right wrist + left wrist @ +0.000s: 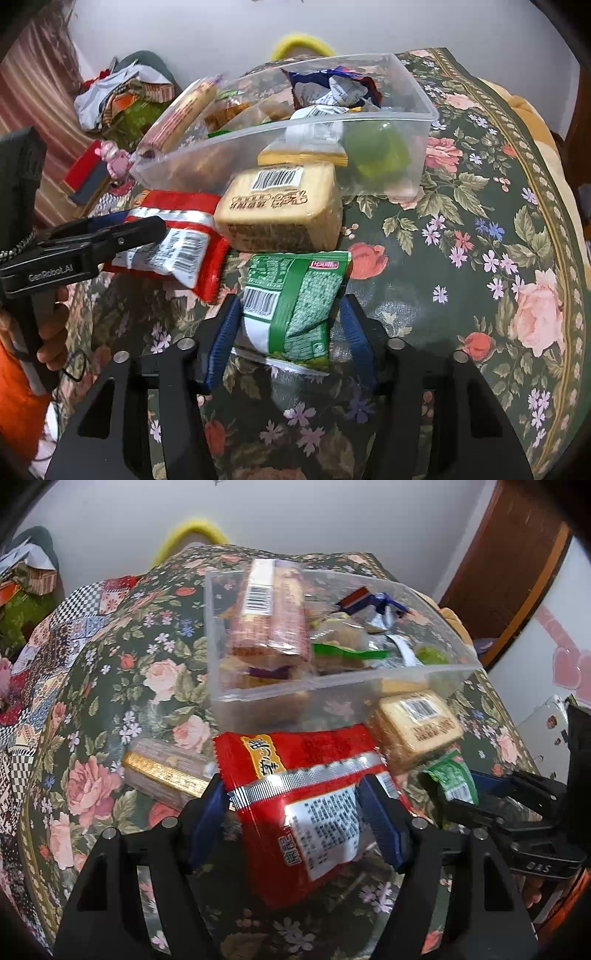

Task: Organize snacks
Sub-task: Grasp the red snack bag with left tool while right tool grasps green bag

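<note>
A clear plastic bin (332, 686) (406, 110) holds several wrapped snacks on a floral cloth. My left gripper (295, 805) is shut on a red snack packet (310, 782), seen in the right wrist view too (177, 236), held just in front of the bin. My right gripper (288, 317) is shut on a green snack packet (295, 299), seen at the right in the left wrist view (454, 775). A tan biscuit pack (417, 727) (280, 210) lies against the bin's front wall. A gold-edged brown bar (166, 771) lies left of the red packet.
The floral cloth (480, 240) covers a rounded table whose edge curves down at right. A pile of bags and cloth (122, 99) lies beyond the left side. A wooden door (517, 554) stands at the far right, a white wall behind.
</note>
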A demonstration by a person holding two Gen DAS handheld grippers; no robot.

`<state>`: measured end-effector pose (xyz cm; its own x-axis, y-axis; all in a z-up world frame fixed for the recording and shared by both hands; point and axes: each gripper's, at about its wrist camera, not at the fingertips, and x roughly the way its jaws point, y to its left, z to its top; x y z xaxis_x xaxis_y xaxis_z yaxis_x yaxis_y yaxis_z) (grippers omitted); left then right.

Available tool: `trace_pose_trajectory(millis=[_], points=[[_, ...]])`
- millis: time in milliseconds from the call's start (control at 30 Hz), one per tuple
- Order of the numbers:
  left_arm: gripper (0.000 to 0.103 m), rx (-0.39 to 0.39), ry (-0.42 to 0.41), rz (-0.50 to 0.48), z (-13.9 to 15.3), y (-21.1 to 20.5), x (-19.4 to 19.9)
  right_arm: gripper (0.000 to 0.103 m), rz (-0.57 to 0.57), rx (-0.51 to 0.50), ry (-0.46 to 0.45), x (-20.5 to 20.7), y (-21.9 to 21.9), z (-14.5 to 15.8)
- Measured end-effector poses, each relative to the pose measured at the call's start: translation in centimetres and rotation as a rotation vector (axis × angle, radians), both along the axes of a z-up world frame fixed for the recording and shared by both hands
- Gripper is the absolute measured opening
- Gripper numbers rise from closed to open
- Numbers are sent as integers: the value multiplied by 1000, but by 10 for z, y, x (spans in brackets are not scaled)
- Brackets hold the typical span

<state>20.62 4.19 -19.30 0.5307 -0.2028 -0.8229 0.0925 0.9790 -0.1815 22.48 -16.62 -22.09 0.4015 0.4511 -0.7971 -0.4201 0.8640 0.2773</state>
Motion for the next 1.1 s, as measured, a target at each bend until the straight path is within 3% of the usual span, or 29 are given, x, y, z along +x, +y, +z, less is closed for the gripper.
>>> trace_pose_trajectory(millis=[200,367,467,600,867,933,1033,1100], points=[[72,-17,-12,-56,3,-15,-14,40,-8,18,-3,0,2,0],[72,-61,31,-120,-4,-28,-23,39,15,19,-9,-3,7,0],[72,-44,39,-102,-10,-34,-21,39,28,16,-13,-4,11,0],[72,-95,28,-71,-7,-34,-15,39,40,15,-15,-1,14,-1],[72,-79,-9,-63,2,-30,-5,39,40,27,-11,0,12,-1],[57,-86,6,-43,-3,-26,-2,39,36,23,-16,-1,11,0],[45,-146,16,-48,-6,-20,-4,38,29,24,-21,-1,9,2],[39,-136,-3,-44,-4,-20,-8,38,26,26,-21,-2,7,3]])
